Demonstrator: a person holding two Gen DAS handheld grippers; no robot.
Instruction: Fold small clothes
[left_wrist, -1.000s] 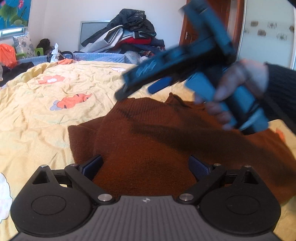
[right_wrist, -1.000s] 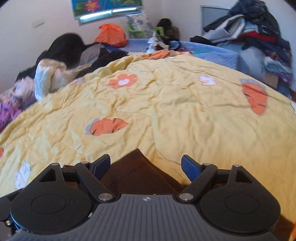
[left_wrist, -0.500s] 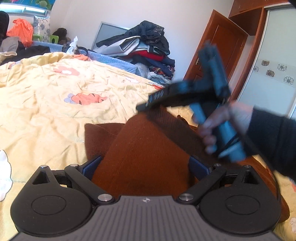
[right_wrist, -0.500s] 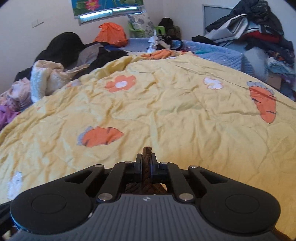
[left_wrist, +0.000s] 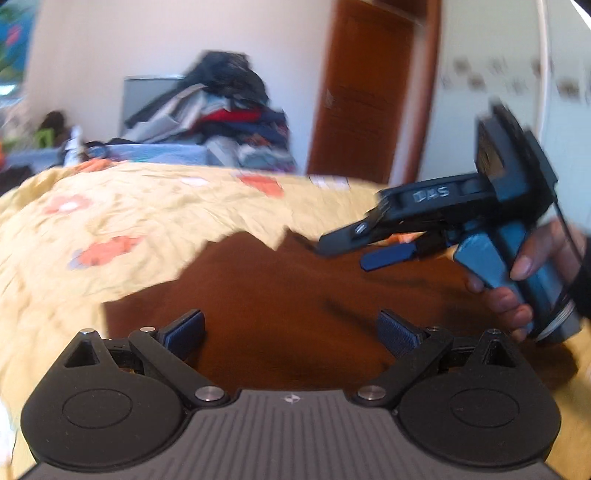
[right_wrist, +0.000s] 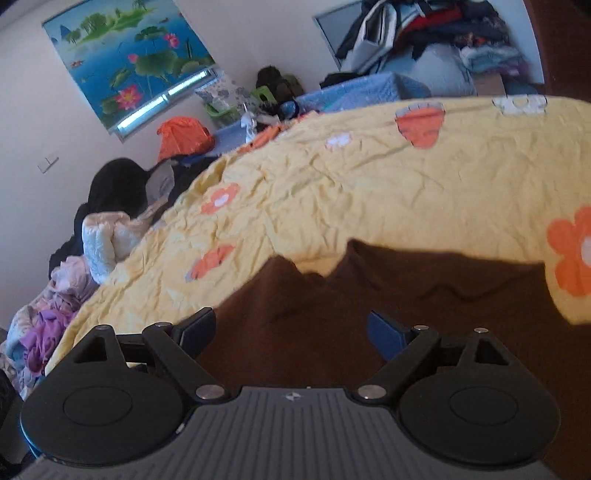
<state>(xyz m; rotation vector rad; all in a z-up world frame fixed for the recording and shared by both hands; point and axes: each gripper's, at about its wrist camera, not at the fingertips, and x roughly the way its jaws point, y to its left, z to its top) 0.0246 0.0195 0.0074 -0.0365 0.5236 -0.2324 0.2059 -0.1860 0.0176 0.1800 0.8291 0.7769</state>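
Note:
A brown knit sweater (left_wrist: 295, 280) lies flat on the yellow flowered bedspread (left_wrist: 129, 221). My left gripper (left_wrist: 291, 325) hovers open over its near part, pads apart and gripping nothing. In the left wrist view my right gripper (left_wrist: 354, 251), held by a hand (left_wrist: 517, 288), hangs above the sweater's far right part. Its jaws are opening and stand wide. In the right wrist view the right gripper (right_wrist: 290, 325) frames the sweater (right_wrist: 406, 295), which lies below the gap with neither pad pressing on it. This view is tilted.
A tall pile of clothes (left_wrist: 229, 110) stands beyond the bed, with a brown door (left_wrist: 369, 92) to its right. More clothes (right_wrist: 110, 229) and a purple heap (right_wrist: 48, 317) crowd the bed's left side. Bare bedspread (right_wrist: 369, 192) stretches beyond the sweater.
The right gripper closed on a fold of the brown sweater half a second ago; now it has let go, opened wide, rolled and swung to the right. The left gripper stayed open.

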